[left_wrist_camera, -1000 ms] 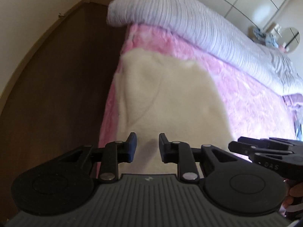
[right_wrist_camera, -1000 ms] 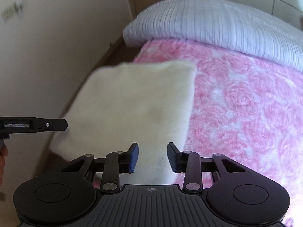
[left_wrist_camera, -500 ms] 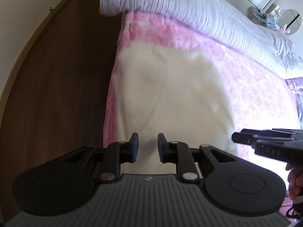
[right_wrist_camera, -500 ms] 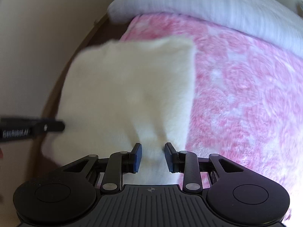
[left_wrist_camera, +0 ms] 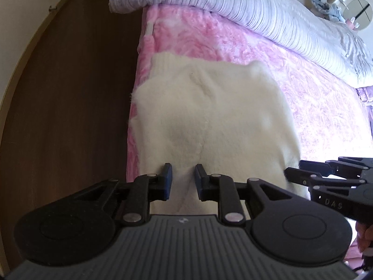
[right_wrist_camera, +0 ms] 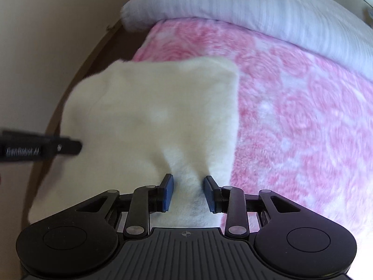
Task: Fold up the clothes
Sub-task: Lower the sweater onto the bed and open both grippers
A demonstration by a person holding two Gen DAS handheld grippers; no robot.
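- A cream fleece garment [left_wrist_camera: 209,116] is seen lying on the pink blanket [left_wrist_camera: 326,107] of the bed, at the edge beside the dark floor [left_wrist_camera: 70,116]; a grey striped duvet [left_wrist_camera: 256,7] lies beyond it.
- The garment is judged soft, light and limp, with a fluffy pile that is likely to bunch and sag; nothing fragile is noted.
- Hold is best taken at the near hem, at two spaced points.
- The left gripper [left_wrist_camera: 183,178] is seen with fingers opening, fabric gathered between them; a firm clamp cannot be confirmed.
- The right gripper [right_wrist_camera: 188,192] is likewise opening, a pinched ridge of fleece between its fingers.
- Writing read: "GenRobot.AI" on the left gripper in the right wrist view, "DAS" on the right gripper in the left wrist view.
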